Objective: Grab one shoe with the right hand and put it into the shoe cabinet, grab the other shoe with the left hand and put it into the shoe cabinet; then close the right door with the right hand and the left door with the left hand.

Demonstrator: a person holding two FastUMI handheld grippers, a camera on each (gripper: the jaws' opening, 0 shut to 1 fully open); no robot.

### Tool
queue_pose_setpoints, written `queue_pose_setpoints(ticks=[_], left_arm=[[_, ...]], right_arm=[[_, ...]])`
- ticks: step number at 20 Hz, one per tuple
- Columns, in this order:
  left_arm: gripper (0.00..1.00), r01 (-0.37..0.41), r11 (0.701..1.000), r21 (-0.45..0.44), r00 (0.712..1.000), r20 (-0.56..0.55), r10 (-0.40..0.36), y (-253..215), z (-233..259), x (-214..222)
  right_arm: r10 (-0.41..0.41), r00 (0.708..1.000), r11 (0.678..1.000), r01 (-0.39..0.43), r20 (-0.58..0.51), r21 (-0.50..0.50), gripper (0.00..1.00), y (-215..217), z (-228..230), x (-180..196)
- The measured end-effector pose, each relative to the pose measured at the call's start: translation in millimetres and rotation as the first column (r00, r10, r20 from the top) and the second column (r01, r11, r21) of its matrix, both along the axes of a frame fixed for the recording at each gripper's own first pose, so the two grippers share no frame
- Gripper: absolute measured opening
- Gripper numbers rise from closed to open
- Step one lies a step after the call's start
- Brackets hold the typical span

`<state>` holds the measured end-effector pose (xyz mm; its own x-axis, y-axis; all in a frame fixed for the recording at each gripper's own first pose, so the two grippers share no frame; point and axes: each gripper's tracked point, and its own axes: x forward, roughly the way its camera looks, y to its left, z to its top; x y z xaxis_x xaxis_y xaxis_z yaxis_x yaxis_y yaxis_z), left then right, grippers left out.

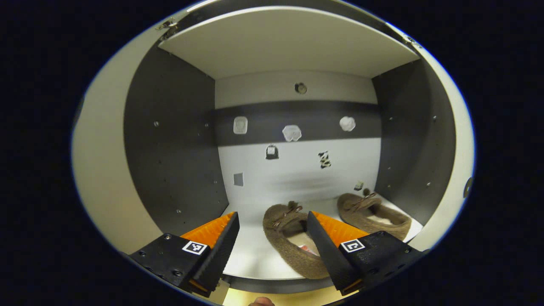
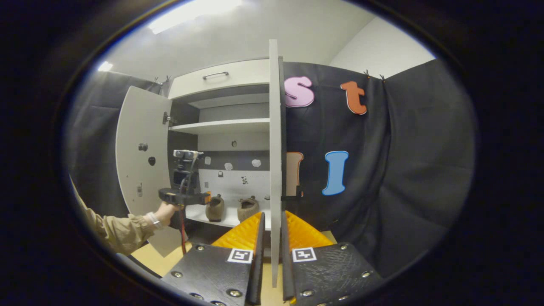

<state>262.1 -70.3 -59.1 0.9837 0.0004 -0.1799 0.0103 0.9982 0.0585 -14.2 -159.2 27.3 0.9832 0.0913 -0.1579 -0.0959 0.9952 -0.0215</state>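
Shoes (image 1: 293, 238) side by side beyond wide left claw (image 1: 272, 238); right claw (image 2: 271, 238) pinching right door (image 2: 275, 148).

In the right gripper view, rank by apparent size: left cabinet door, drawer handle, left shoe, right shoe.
1. left cabinet door
2. left shoe and right shoe, alike
3. drawer handle, slimmest; its distance leaves true size unsure.

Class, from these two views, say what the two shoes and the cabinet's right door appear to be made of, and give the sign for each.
Two shoes: likely brown suede or felt, matte and fuzzy, one with a pale fleecy-looking lining. Right door: probably laminated board, smooth off-white, seen edge-on as a thin flat panel between the right gripper's fingers.
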Motion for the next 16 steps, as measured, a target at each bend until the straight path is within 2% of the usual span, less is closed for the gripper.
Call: queue_pose_setpoints(ticks=[7,9,12,13,14,16], left_arm=[[1.00,0.050,0.998,-0.044,0.997,0.061,-0.047,-10,48,-96],[0.98,0.062,0.997,-0.039,0.997,0.057,-0.060,-8,52,-126],[0.98,0.070,0.997,-0.037,0.995,0.068,-0.068,-3,63,-168],[0.98,0.074,0.996,-0.043,0.994,0.080,-0.070,-2,67,-180],[1.00,0.073,0.996,-0.045,0.994,0.084,-0.069,1,69,-191],[0.98,0.053,0.998,-0.030,0.996,0.080,-0.051,12,70,-213]], right_arm=[[-0.008,1.000,1.000,0.008,-0.006,-0.001,0.19,-28,-17,31],[-0.010,1.000,1.000,0.010,-0.007,-0.016,0.36,-36,-21,34],[0.011,1.000,1.000,-0.011,-0.012,-0.012,0.37,-37,-28,51],[0.020,1.000,1.000,-0.021,-0.019,-0.008,0.48,-36,-32,54],[0.029,0.999,1.000,-0.029,-0.026,-0.006,0.56,-35,-34,57],[0.034,0.999,0.999,-0.035,-0.031,-0.013,0.70,-35,-38,62]])
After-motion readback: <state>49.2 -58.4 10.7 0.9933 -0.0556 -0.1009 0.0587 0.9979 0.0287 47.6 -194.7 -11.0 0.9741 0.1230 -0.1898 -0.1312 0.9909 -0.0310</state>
